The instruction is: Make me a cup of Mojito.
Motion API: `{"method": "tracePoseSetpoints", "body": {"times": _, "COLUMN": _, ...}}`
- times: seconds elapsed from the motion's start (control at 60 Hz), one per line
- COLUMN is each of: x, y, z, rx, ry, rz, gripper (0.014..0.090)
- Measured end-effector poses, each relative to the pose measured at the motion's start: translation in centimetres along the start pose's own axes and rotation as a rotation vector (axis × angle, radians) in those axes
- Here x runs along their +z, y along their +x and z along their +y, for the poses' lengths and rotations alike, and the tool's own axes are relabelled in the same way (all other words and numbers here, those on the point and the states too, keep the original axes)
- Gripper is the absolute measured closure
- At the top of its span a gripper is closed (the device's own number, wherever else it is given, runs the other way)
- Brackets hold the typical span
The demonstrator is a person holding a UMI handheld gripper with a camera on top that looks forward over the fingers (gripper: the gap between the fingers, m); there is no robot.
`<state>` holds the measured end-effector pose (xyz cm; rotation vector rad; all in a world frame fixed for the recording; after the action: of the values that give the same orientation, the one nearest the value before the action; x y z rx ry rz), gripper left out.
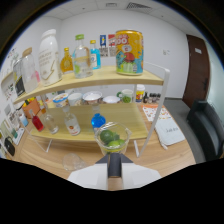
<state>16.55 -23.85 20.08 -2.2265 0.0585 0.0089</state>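
Shelves behind — lime cup just ahead of gripper.

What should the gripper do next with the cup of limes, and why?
Probably carry the clear cup toward the shelf's bottles for liquid. The cup already holds green limes and sits just ahead of the gripper, raised above the table. I cannot tell how the fingers grip it.

Bottles on wooden shelf
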Motion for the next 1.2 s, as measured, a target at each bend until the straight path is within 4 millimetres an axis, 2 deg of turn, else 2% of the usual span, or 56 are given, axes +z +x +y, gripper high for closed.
{"method": "tracePoseSetpoints", "body": {"times": 0.15, "x": 0.2, "y": -3.0, "z": 3.6, "rx": 0.011, "ry": -0.039, "rz": -0.011, "gripper": 0.0892}}
{"method": "tracePoseSetpoints", "body": {"times": 0.25, "x": 0.5, "y": -4.6, "z": 4.9, "rx": 0.011, "ry": -0.048, "rz": -0.013, "gripper": 0.0892}}
{"method": "tracePoseSetpoints", "body": {"times": 0.4, "x": 0.9, "y": -5.5, "z": 5.2, "rx": -0.030, "ry": -0.031, "rz": 0.023, "gripper": 0.0890}}
{"method": "tracePoseSetpoints", "body": {"times": 0.5, "x": 0.9, "y": -5.0, "z": 4.7, "rx": -0.108, "ry": -0.009, "rz": 0.079, "gripper": 0.0892}}
{"method": "tracePoseSetpoints", "body": {"times": 0.633, "x": 0.5, "y": -4.3, "z": 2.9, "rx": -0.335, "ry": 0.069, "rz": 0.165, "gripper": 0.0888}}
{"method": "tracePoseSetpoints", "body": {"times": 0.883, "x": 0.4, "y": -3.6, "z": -0.3, "rx": -0.879, "ry": 0.195, "rz": 0.335, "gripper": 0.0888}}
{"method": "tracePoseSetpoints", "body": {"times": 1.033, "x": 0.1, "y": -5.0, "z": -2.6, "rx": -1.279, "ry": 0.339, "rz": 0.423, "gripper": 0.0889}}
{"method": "tracePoseSetpoints", "body": {"times": 1.2, "x": 0.1, "y": -7.0, "z": -2.9, "rx": -1.598, "ry": 0.449, "rz": 0.416, "gripper": 0.0889}}
